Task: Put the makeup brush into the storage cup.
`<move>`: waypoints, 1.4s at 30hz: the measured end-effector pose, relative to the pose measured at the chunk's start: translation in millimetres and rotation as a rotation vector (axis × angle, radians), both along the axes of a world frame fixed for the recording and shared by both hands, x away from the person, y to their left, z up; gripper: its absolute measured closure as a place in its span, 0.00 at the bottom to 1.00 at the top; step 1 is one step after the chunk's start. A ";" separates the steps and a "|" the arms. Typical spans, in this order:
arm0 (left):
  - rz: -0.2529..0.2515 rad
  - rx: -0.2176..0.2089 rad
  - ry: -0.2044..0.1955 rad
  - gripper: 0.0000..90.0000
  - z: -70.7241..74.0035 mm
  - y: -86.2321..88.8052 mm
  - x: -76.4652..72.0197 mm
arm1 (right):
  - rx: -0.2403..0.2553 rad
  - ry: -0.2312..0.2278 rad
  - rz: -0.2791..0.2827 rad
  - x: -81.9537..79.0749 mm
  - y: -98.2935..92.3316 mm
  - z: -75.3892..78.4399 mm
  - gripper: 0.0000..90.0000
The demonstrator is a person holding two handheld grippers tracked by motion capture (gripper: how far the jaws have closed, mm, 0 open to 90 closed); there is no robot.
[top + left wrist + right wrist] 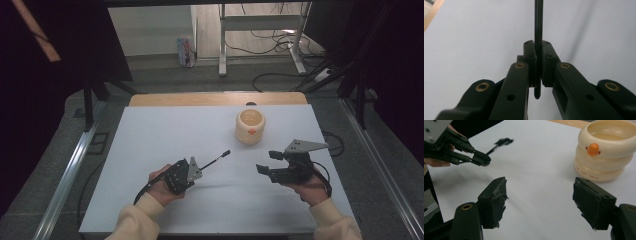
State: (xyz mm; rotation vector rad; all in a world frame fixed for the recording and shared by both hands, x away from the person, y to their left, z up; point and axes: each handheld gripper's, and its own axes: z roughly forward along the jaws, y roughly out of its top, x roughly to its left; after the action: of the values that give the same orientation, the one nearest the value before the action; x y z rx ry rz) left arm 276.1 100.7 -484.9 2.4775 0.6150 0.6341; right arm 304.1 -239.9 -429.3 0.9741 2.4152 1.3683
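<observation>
Left gripper (196, 169): jaws clamped on thin black rod (216, 159), which juts up-right over white table (150, 140). Right gripper (268, 162): jaws wide, nothing between them, just right of rod. Cream pot (250, 126): upright beyond both.

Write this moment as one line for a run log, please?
left gripper: shut on thin black rod | right gripper: open, nothing between jaws | cream pot: upright on white table, untouched

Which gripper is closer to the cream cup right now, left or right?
Right. The right gripper, jaws open, sits just below the cream cup. The left gripper, shut on a thin black rod, sits farther away, lower left.
</observation>
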 end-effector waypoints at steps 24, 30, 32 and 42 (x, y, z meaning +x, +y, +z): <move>0.033 -0.043 0.010 0.94 4.0 8.2 -4.0 | -0.003 0.017 -0.027 -6.1 -2.9 -22.3 0.29; 0.038 -0.073 0.018 0.94 5.3 9.1 -5.8 | 0.007 0.016 -0.048 -7.0 -0.5 -24.0 0.30; 0.040 -0.085 0.022 0.94 6.0 9.5 -6.2 | 0.011 0.012 -0.050 -7.6 1.0 -23.9 0.30; 0.037 -0.129 0.047 0.94 6.3 7.2 -6.3 | 0.029 0.013 -0.047 -8.5 6.7 -25.3 0.31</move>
State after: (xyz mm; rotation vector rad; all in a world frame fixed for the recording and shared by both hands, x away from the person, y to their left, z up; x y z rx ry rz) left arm 269.9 107.8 -478.6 2.3711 0.6984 0.5342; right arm 295.7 -233.2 -454.6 1.0433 2.3719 1.3883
